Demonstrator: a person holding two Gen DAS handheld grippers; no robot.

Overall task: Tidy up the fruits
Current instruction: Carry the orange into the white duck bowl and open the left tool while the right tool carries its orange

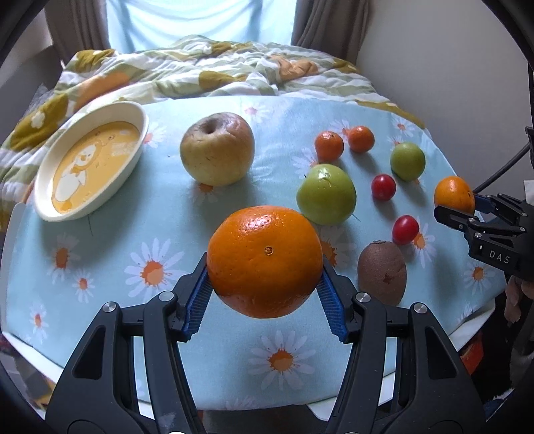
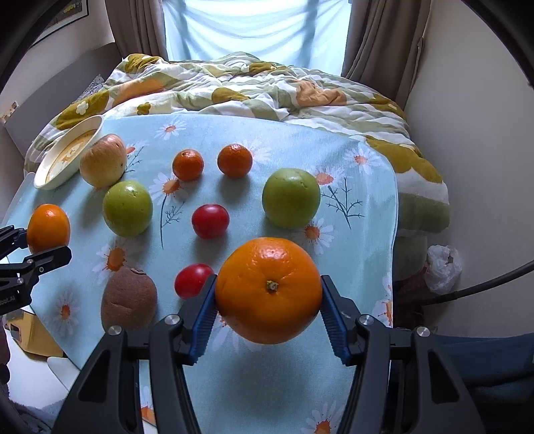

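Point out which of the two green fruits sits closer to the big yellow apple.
The larger green fruit, just right of the yellow apple. The smaller green fruit sits farther right, past the small red fruit.

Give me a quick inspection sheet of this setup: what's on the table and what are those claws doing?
Surface: daisy-print cloth over the table.
Job's things: empty oval dish; large apple; two green fruits; two small tangerines; two red tomatoes; kiwi.
Clutter: nothing seen.
Grippers: left gripper clamps an orange; right gripper clamps another orange; both lifted off the cloth.
Cables: black cable at the right.
Surroundings: rumpled quilt, curtained window.
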